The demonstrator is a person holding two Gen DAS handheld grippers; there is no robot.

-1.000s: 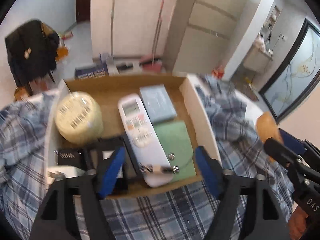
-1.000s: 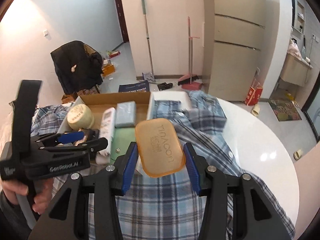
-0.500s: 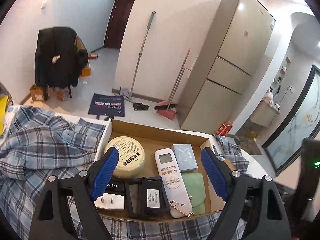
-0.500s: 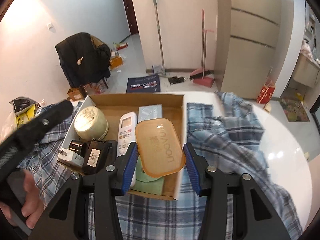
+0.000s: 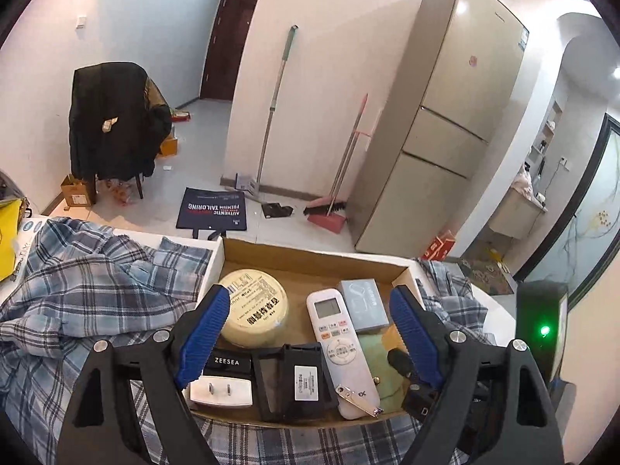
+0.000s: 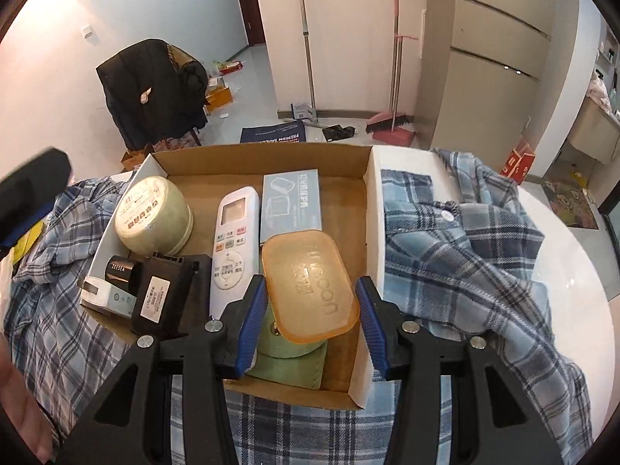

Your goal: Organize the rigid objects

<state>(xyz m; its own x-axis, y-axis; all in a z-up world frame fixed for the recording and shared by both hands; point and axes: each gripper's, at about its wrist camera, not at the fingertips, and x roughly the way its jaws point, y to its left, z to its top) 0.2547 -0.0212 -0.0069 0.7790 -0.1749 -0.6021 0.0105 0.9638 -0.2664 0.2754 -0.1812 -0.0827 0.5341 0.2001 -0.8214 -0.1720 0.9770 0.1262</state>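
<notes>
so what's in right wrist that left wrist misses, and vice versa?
Only the right wrist view shows the orange soap box, between the right gripper fingers. Only the left wrist view shows the safety pin on the remote and the open, empty left gripper. Both show the cardboard box, round tin and green pouch.
</notes>
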